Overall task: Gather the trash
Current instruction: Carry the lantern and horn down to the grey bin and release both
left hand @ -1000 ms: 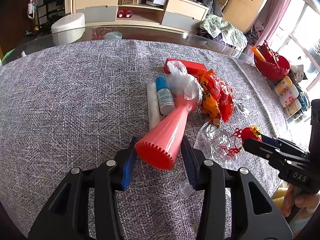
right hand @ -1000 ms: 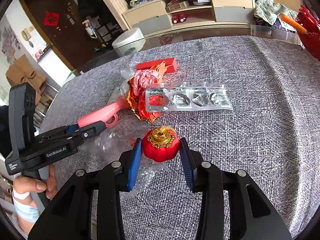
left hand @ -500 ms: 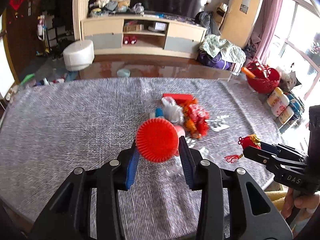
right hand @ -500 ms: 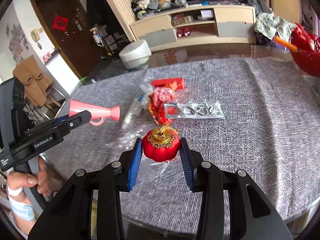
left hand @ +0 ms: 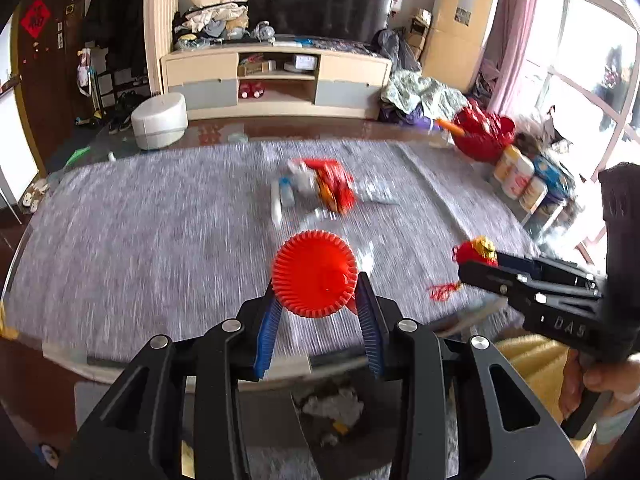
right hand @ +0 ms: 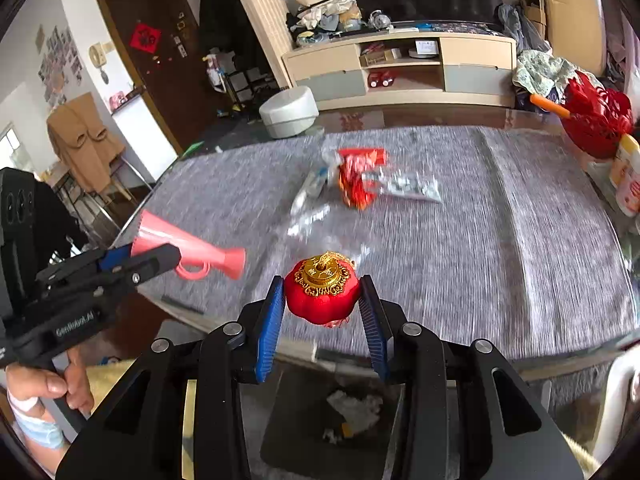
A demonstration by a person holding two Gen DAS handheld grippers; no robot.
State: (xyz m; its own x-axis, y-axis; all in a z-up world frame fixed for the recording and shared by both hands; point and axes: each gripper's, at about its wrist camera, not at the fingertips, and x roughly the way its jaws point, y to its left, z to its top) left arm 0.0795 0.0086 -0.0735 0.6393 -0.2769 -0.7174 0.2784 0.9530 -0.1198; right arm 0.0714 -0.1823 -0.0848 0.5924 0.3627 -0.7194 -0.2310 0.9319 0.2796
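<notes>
Both grippers have pulled back from the trash pile since the earlier frames and now hang near the table's front edge, above a dark bin [right hand: 352,412] on the floor. Clenched on the wide ribbed end of a pink toy horn [left hand: 315,273], the left gripper [left hand: 318,304] holds it lifted off the cloth. Its right-side partner, the right gripper [right hand: 322,312], grasps a red lantern ornament [right hand: 322,294] with a gold cap between its blue pads. Farther out, on the grey tablecloth [right hand: 500,240], the remaining trash lies together: red wrappers [right hand: 356,184], a blister pack [right hand: 412,188] just beside them, and clear plastic [right hand: 310,224] nearer. Crumpled white paper lies inside the bin.
</notes>
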